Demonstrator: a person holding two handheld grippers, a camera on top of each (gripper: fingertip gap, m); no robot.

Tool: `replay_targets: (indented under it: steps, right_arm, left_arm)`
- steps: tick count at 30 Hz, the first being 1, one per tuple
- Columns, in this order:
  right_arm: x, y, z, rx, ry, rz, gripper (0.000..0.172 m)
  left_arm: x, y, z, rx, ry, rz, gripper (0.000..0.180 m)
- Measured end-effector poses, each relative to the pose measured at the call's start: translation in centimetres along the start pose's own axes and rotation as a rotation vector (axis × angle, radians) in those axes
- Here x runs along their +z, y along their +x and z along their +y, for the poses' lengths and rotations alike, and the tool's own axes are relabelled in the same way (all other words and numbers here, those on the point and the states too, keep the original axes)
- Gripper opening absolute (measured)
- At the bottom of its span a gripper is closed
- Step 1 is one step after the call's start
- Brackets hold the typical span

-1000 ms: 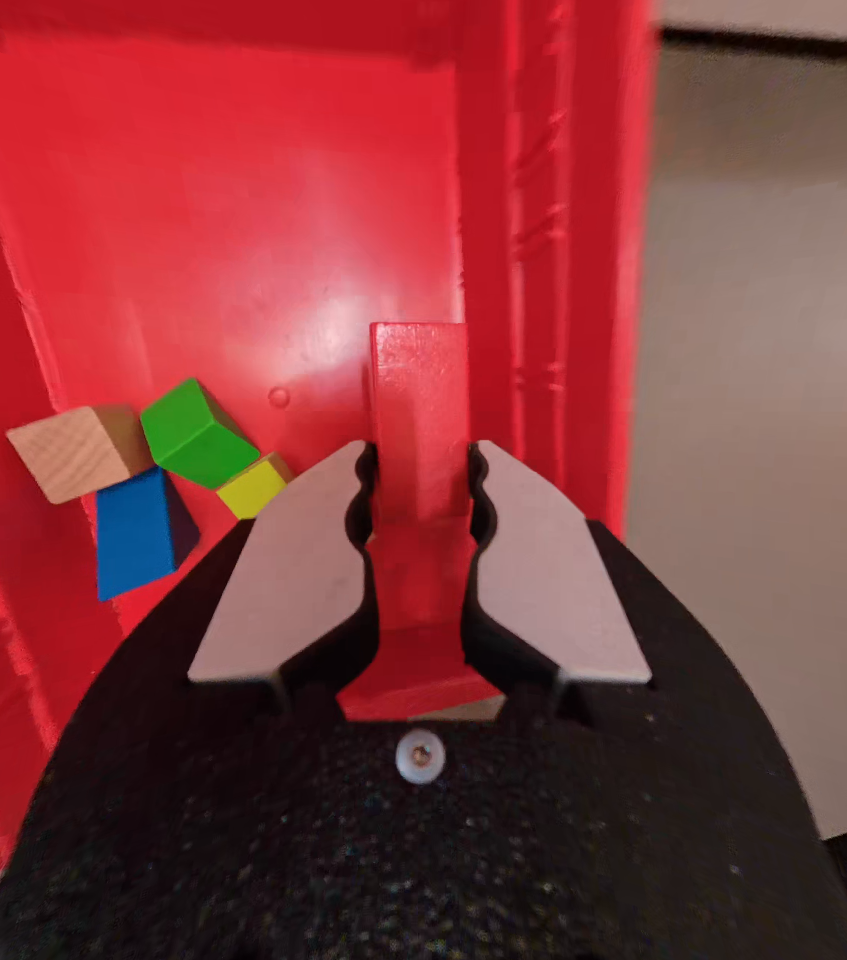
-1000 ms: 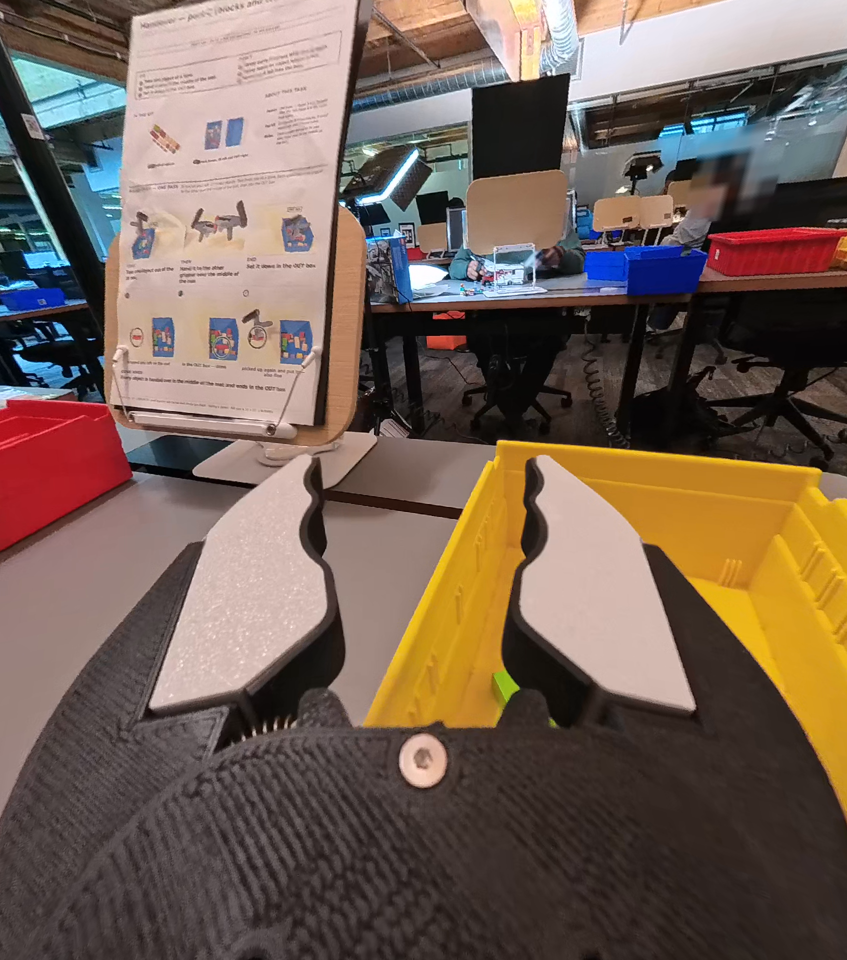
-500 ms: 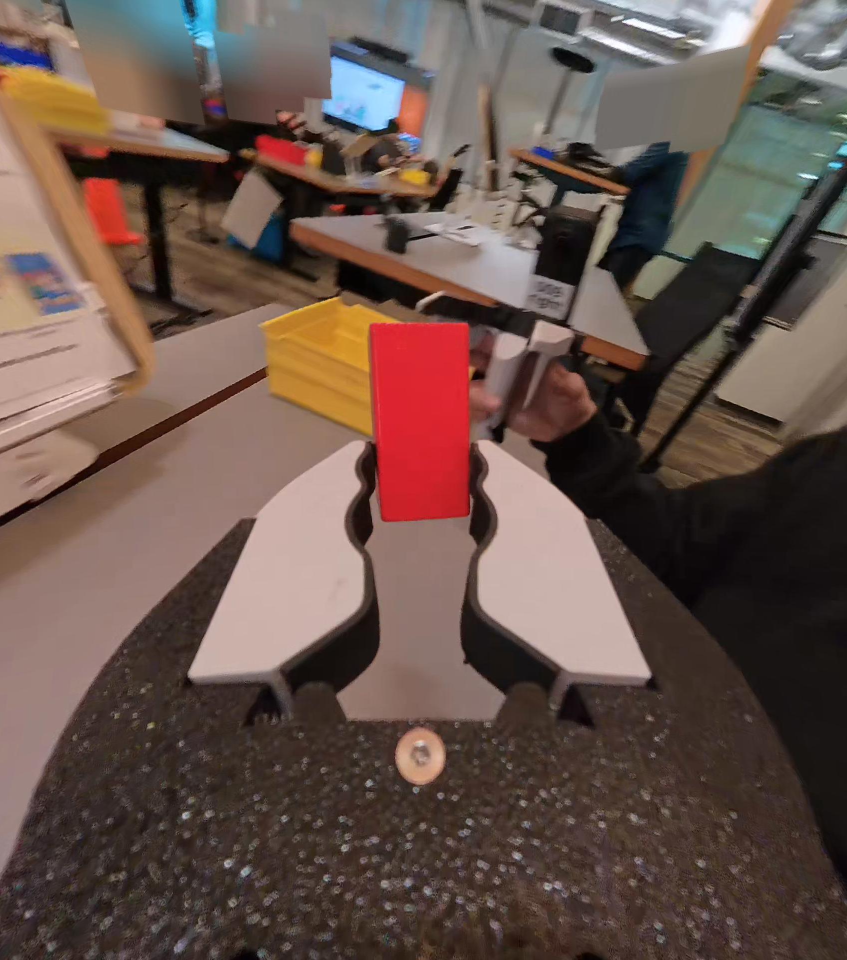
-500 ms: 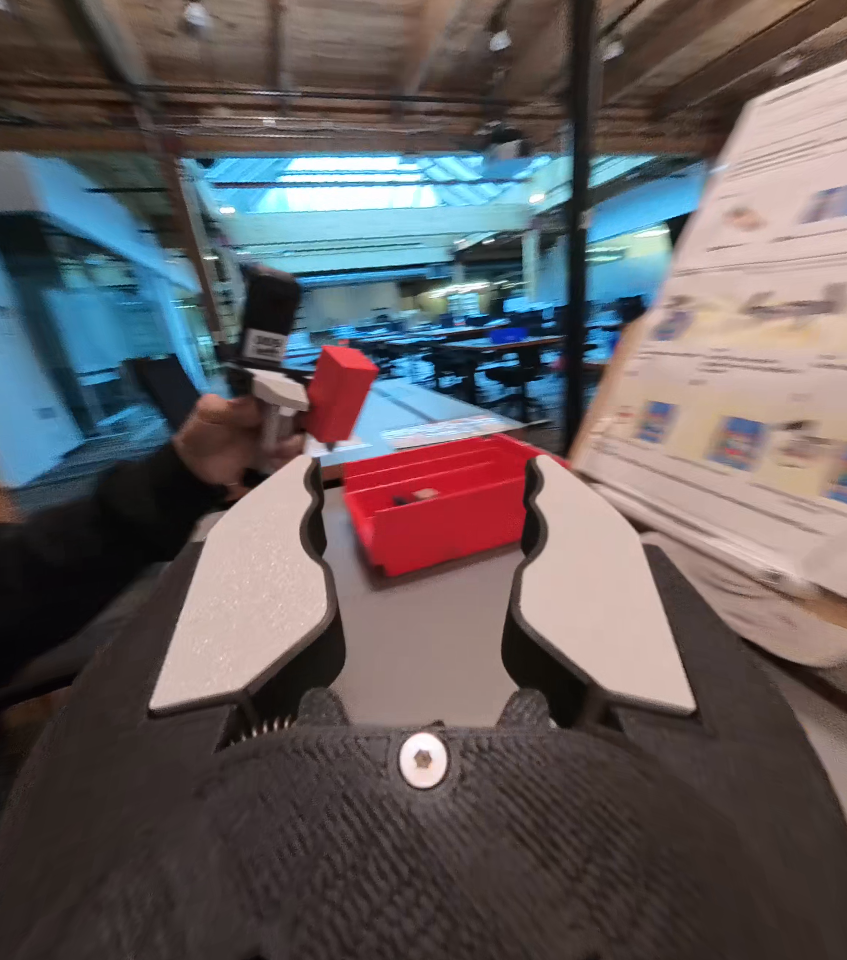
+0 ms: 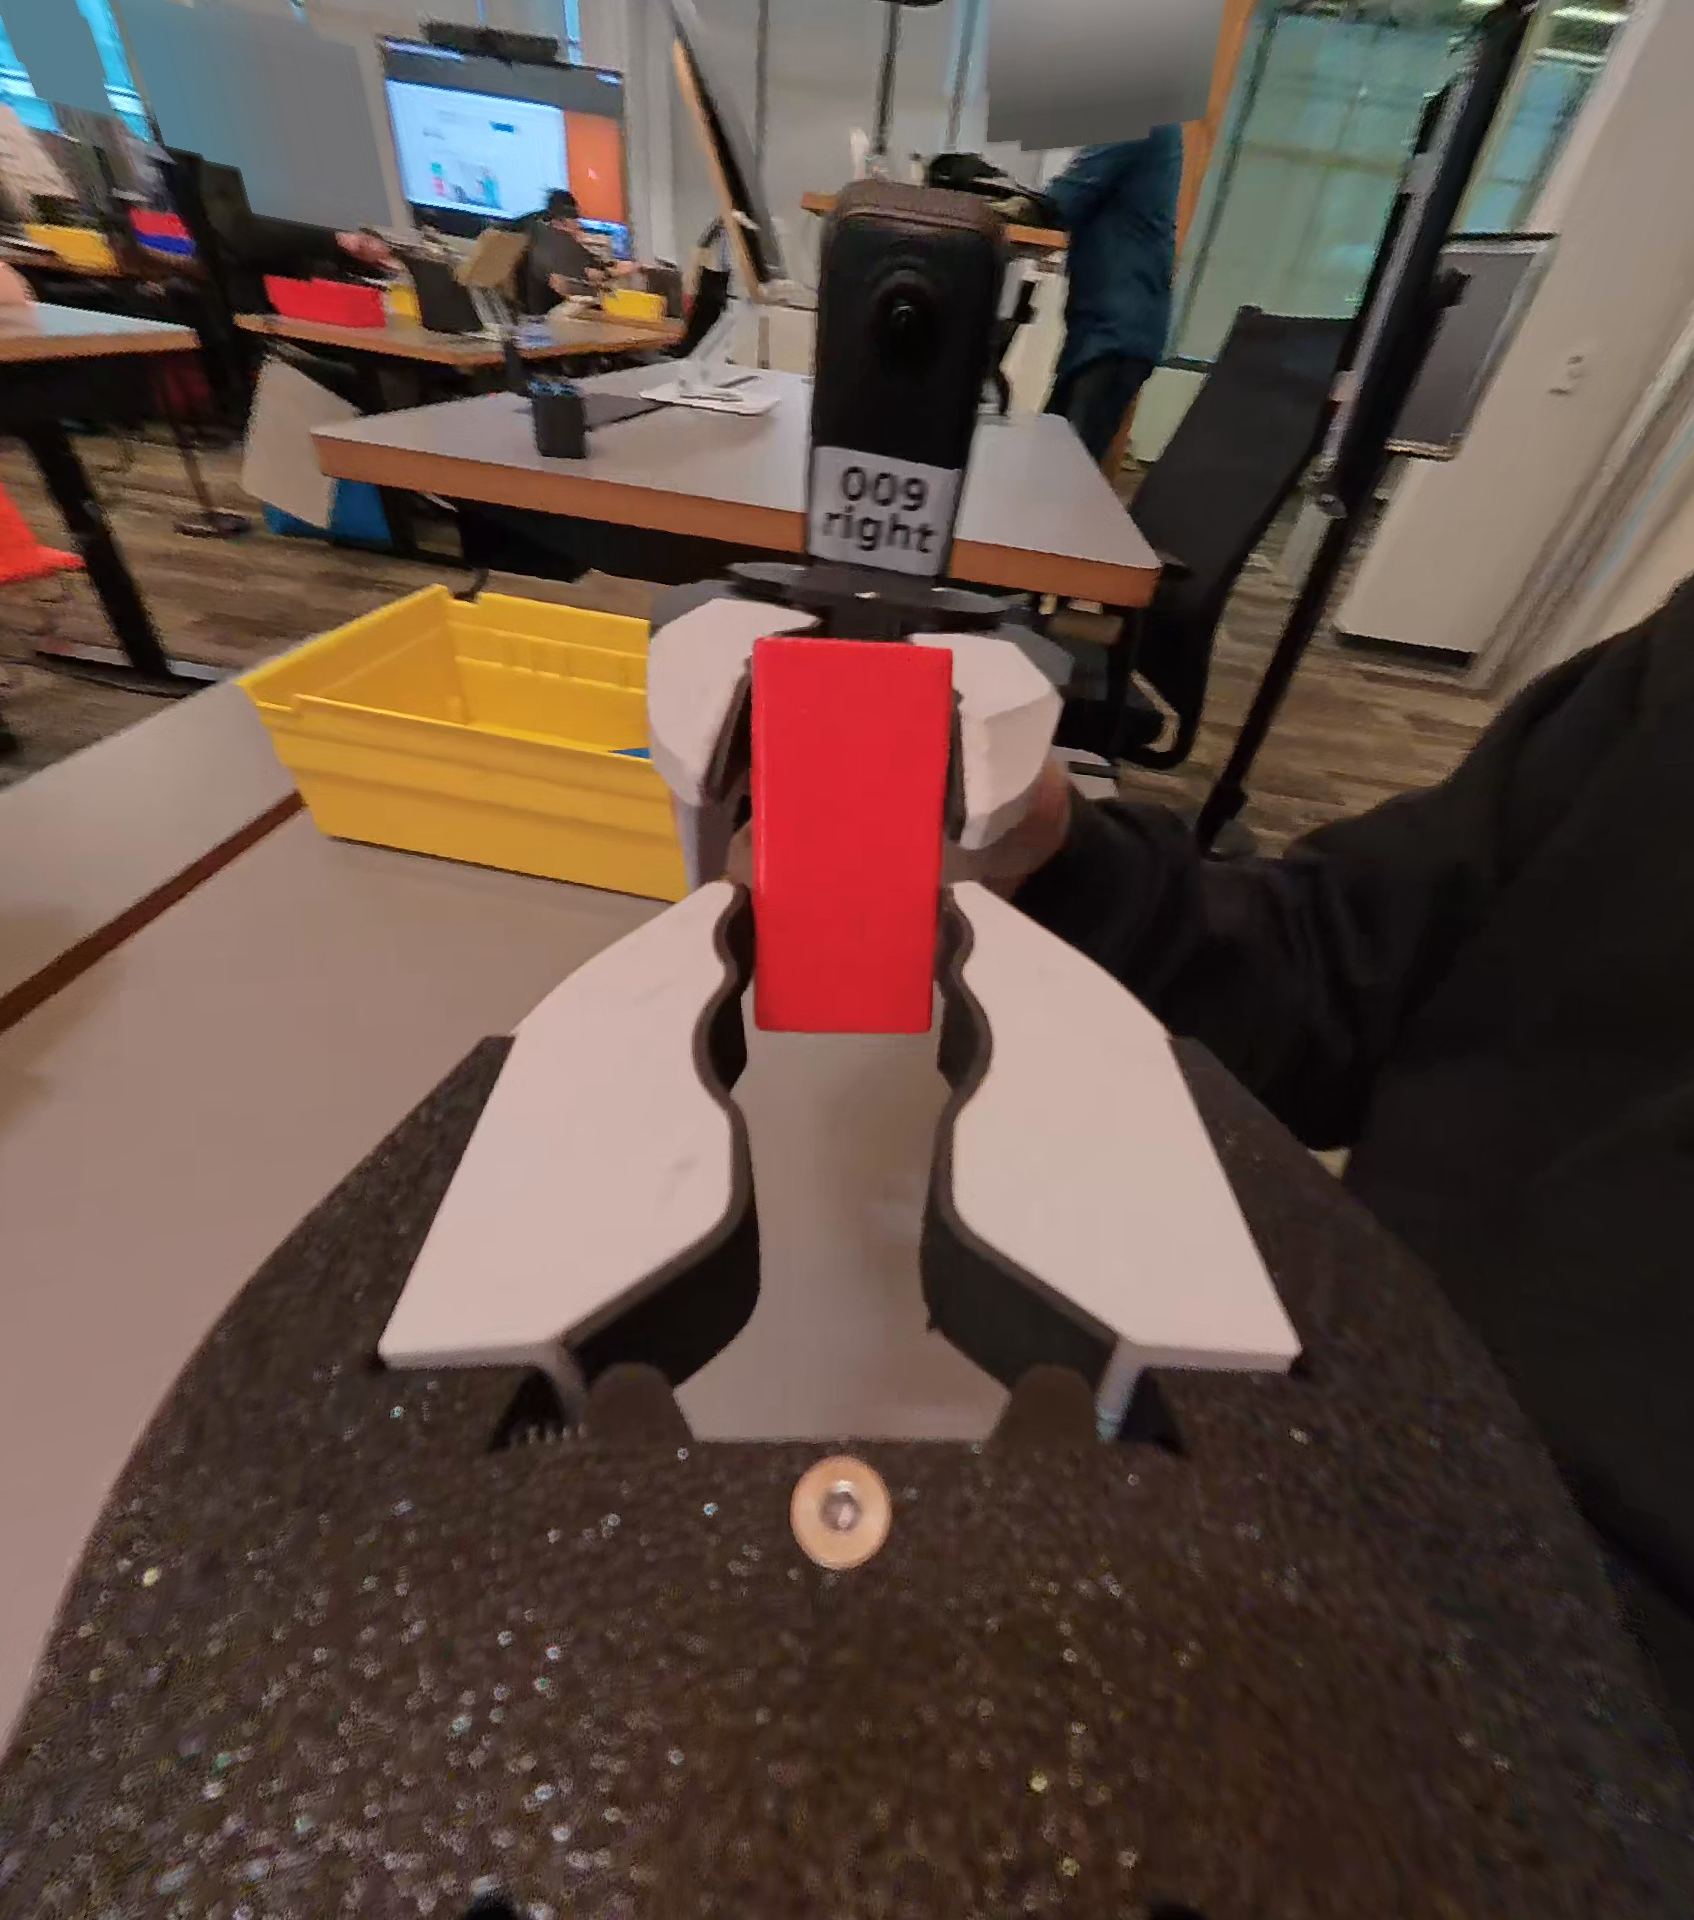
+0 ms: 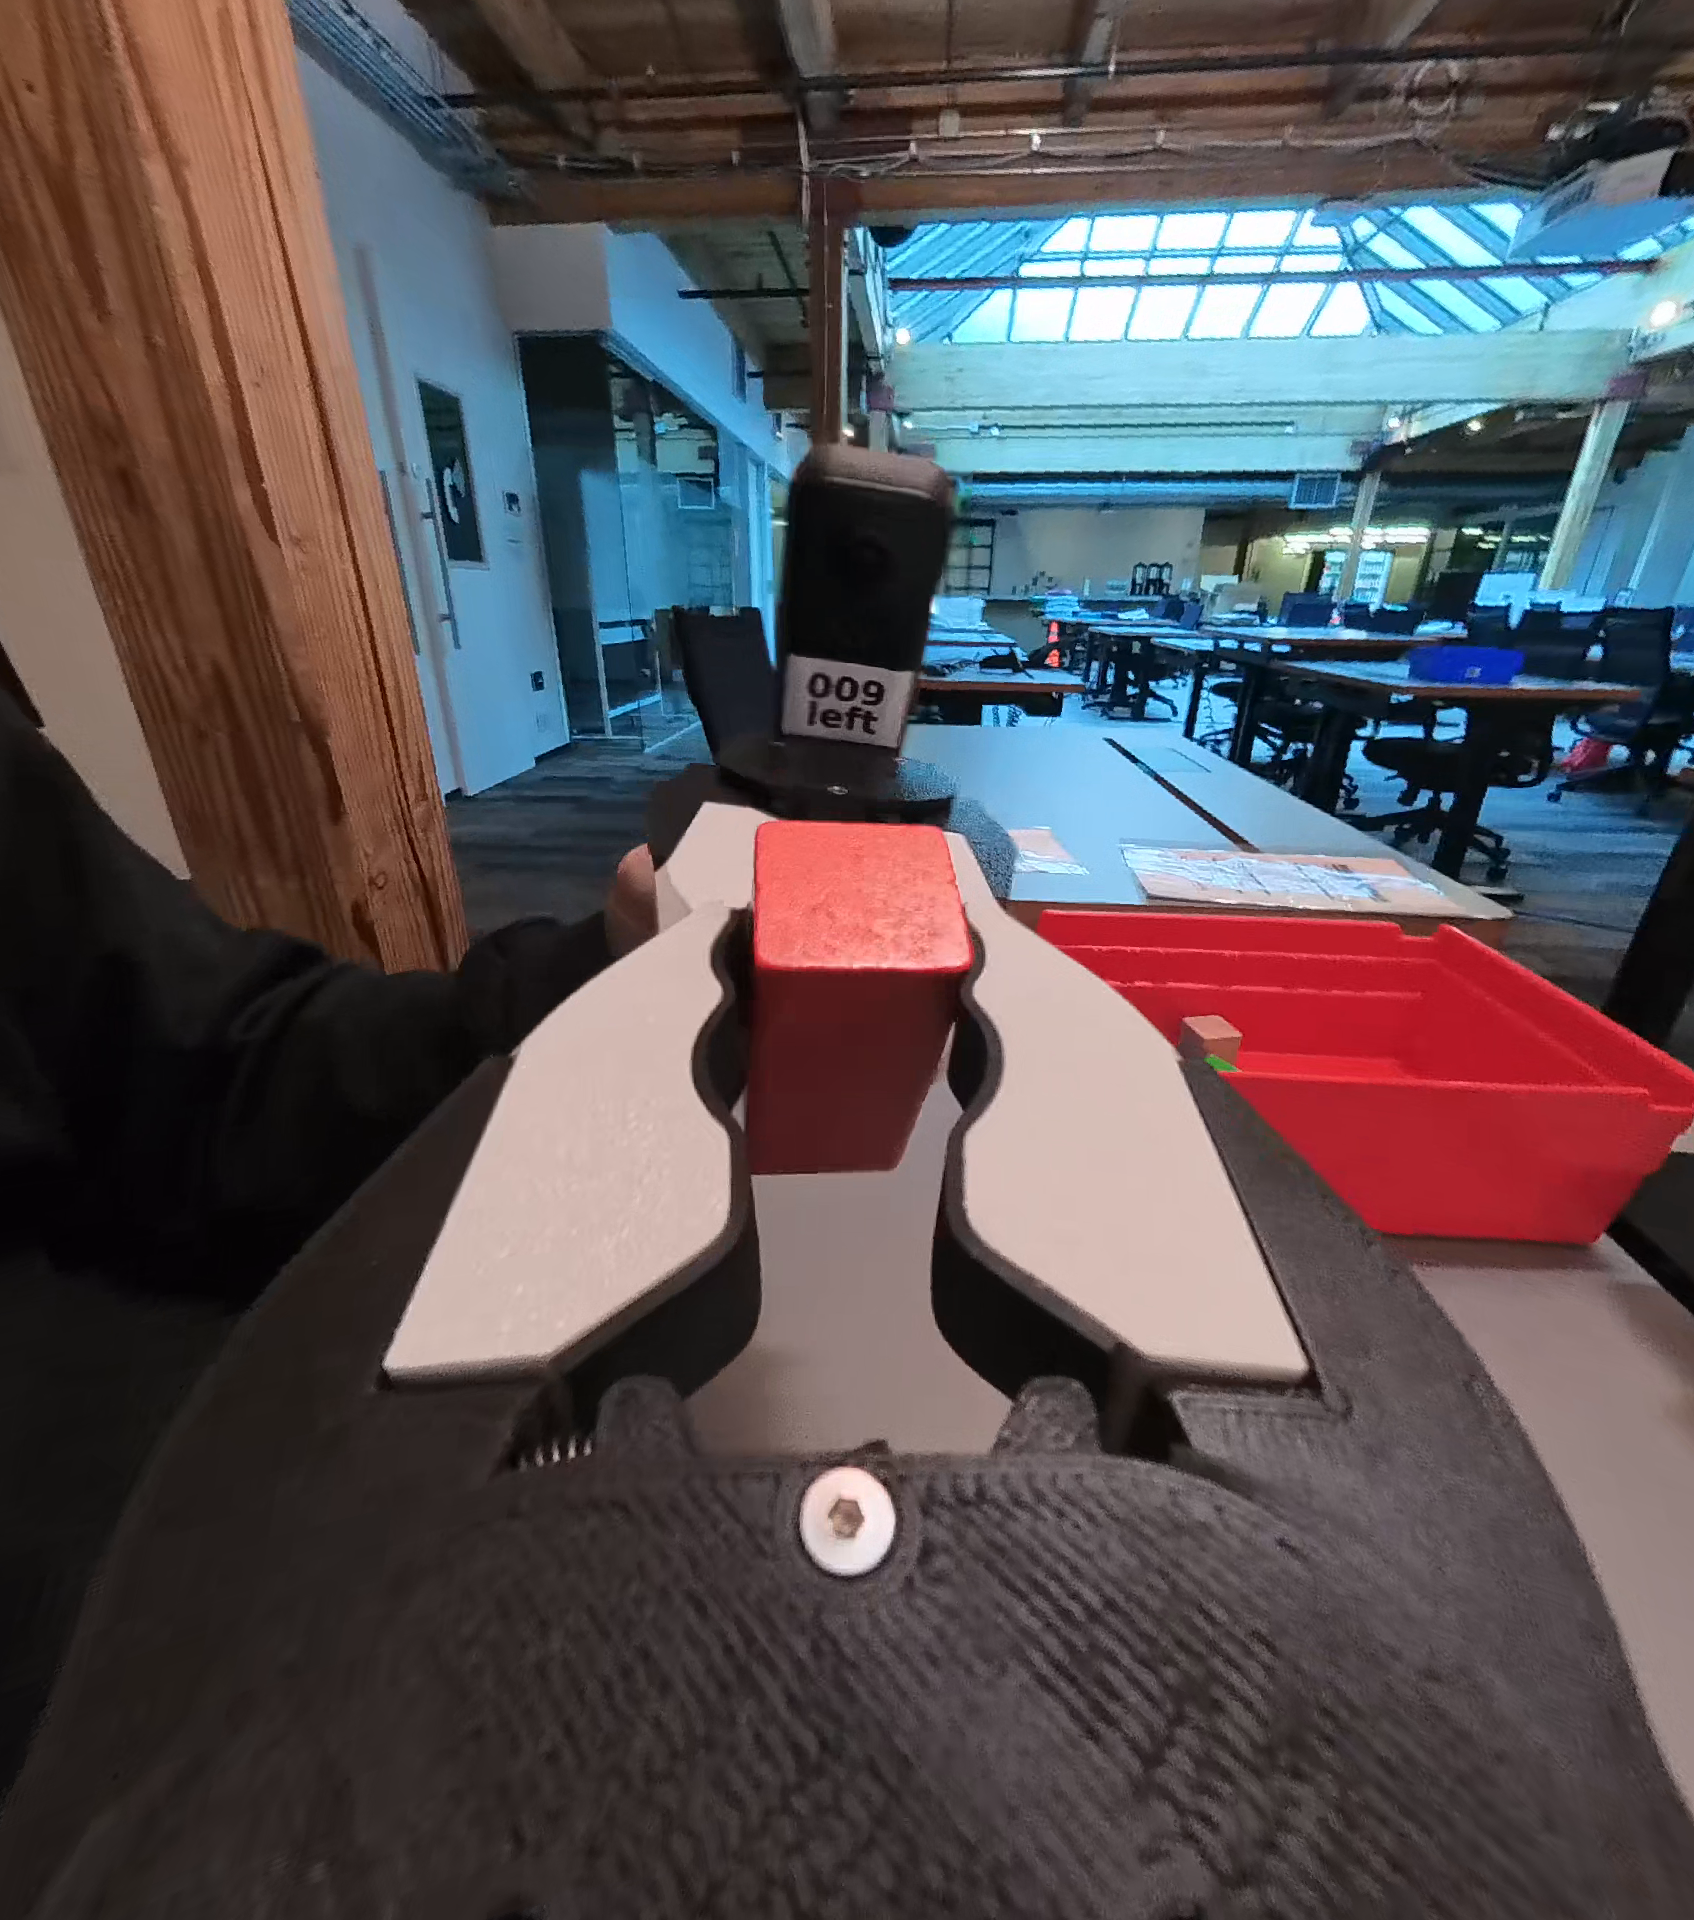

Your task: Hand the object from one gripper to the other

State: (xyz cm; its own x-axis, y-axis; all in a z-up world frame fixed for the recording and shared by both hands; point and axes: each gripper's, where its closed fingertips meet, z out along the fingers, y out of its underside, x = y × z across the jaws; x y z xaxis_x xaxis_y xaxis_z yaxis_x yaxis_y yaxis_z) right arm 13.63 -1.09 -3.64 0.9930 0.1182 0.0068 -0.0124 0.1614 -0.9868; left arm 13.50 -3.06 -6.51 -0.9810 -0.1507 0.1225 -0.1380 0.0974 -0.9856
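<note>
Both of my grippers are clamped on the same red block (image 5: 843, 831) at once. My left gripper (image 5: 843, 935) pinches its near end, pads pressed to both side faces, and my right gripper (image 6: 848, 997) bites the opposite end the same way, so the block bridges the two in mid-air above the grey table (image 5: 147, 1091).

My worry is the release. If I open the left fingers while the right hold is shallow or skewed, the block could pivot out and drop to the table. If I pull the two apart before either lets go, the block may twist or get yanked loose.

Further out, the yellow bin (image 5: 469, 748) sits beyond one side and the red bin (image 6: 1394, 1091) beyond the other, neither under the block to catch a fall.
</note>
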Motion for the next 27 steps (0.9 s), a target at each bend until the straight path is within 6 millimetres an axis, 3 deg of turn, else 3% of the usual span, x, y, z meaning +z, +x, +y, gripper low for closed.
replay_targets:
  steps: [4,6,8,11,14,16,19,24,27]
  right_arm:
    - [-1.0,1.9,-0.1,-0.058,-0.033,0.134,0.036]
    - [-3.4,4.3,-0.8,-0.072,-0.035,0.281,0.036]
    - [-8.1,8.0,-1.2,-0.097,-0.062,0.527,0.036]
    - [-17.9,12.5,-0.7,-0.101,-0.163,0.908,0.036]
    - [-27.6,14.6,0.7,-0.086,-0.31,1.212,0.036]
    - [-32.3,15.4,2.1,-0.035,-0.376,1.334,0.036]
    - [-35.4,16.8,4.1,0.083,-0.413,1.375,0.036]
    - [-38.1,20.5,7.4,0.23,-0.563,1.413,0.036]
    - [-38.4,22.6,9.1,0.292,-0.567,1.396,0.036]
  left_arm:
    - [-0.3,-2.0,0.7,0.058,-0.023,-0.182,0.04]
    - [-0.9,-2.9,1.5,0.112,-0.043,-0.278,0.057]
    - [-1.7,-3.6,2.2,0.169,-0.037,-0.364,0.061]
    - [-2.8,-4.5,4.0,0.19,-0.052,-0.443,0.059]
    - [-3.9,-5.6,5.6,0.113,-0.063,-0.503,0.068]
    - [-4.8,-5.9,5.2,0.145,0.014,-0.537,0.065]
    - [-6.9,-6.6,3.7,0.237,0.185,-0.647,0.054]
    - [-9.0,-8.7,4.8,0.137,0.083,-0.708,0.063]
    - [-12.6,-10.6,4.8,0.103,0.054,-0.891,0.062]
